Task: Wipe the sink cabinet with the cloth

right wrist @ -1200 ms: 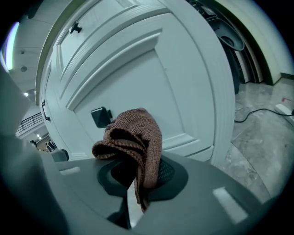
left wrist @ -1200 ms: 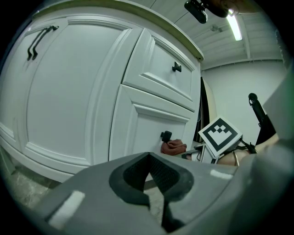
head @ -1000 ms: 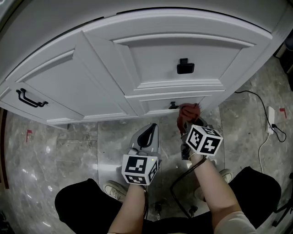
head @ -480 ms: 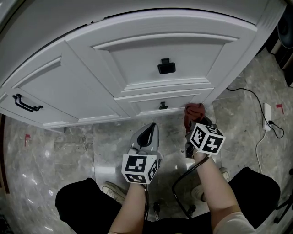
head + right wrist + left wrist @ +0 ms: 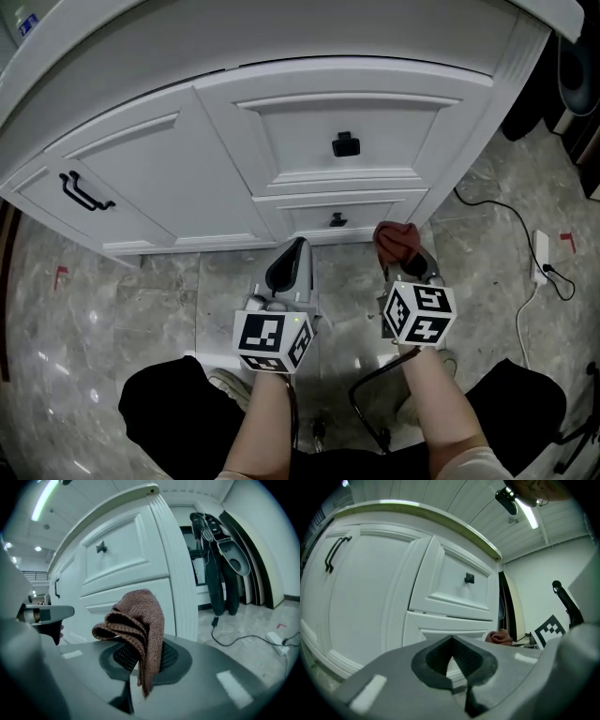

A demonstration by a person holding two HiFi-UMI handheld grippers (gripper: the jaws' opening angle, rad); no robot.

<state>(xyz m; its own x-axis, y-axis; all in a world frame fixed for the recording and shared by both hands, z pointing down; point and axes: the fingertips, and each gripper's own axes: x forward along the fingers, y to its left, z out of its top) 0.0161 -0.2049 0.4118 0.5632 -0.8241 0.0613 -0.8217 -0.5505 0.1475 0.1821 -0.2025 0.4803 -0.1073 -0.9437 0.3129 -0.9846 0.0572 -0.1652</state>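
The white sink cabinet (image 5: 309,150) stands in front of me, with a drawer (image 5: 122,550) and a lower panel (image 5: 342,214). A reddish-brown cloth (image 5: 397,241) is bunched in my right gripper (image 5: 405,258), which is shut on it. In the right gripper view the cloth (image 5: 136,620) sticks up folded between the jaws, a little away from the cabinet's right corner post (image 5: 176,569). My left gripper (image 5: 286,267) is shut with nothing in it, held low before the cabinet's base. The left gripper view shows the cloth (image 5: 502,637) off to the right.
A black pull handle (image 5: 84,192) is on the left door, a black knob (image 5: 346,144) on the drawer. A black cable (image 5: 497,216) runs over the marble floor to a power strip (image 5: 541,258) at the right. Dark upright equipment (image 5: 218,569) stands beyond the cabinet's right side.
The right gripper with the cloth has drawn back a little from the cabinet's lower right panel. The view has shifted, so the cabinet sits further right and higher. The left gripper stays shut.
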